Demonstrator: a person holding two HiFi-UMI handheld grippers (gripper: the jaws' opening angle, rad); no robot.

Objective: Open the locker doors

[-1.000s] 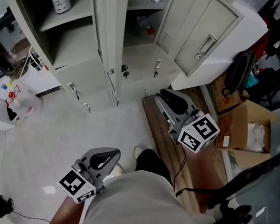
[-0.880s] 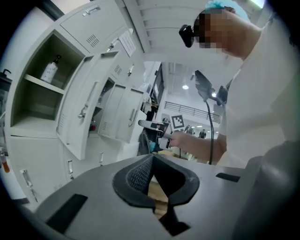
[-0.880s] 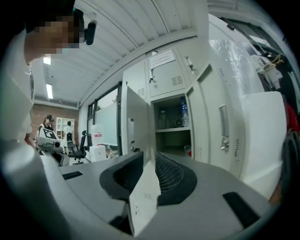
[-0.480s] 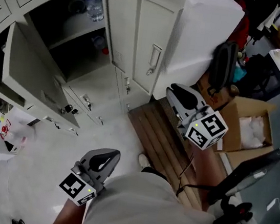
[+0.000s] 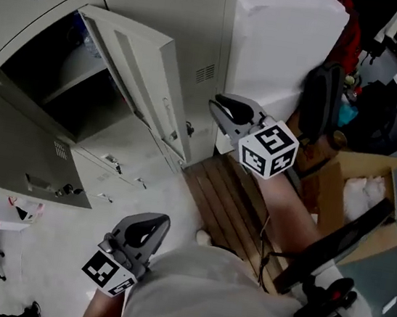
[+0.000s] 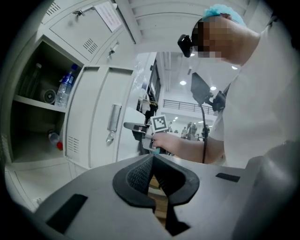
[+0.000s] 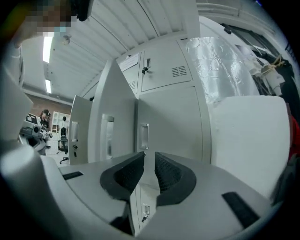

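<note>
Head view: grey locker bank [image 5: 168,11] fills the upper left, seen from steeply above. A white wrapped block [image 5: 289,35] stands against its right side. A slatted wooden platform [image 5: 225,202] lies on the floor at the foot of both, with a cardboard box [image 5: 369,193] further right.

Doors: the upper open door [image 5: 141,73] is swung out from the bank, its long axis upright and its free edge toward the person. The lower open door [image 5: 19,155] at the left is swung out too. A closed door [image 5: 194,36] with vent slots sits between the upper open door and the white block.

Right arm: stretched forward. The right gripper [image 5: 219,106] is held level, pointing at the closed door, near it but apart. In the right gripper view its fingers [image 7: 127,172] have just been closing. They now stand released with a narrow gap and nothing in it. The door's recessed handle [image 7: 144,136] is straight ahead just above the tips, its long axis upright.

Left arm: bent and tucked close to the torso. The left gripper [image 5: 147,222] is low and tipped slightly down. In the left gripper view its fingers [image 6: 138,176] are clenched tip to tip on nothing. A water bottle [image 6: 65,86] stands on the shelf of the open compartment.
</note>
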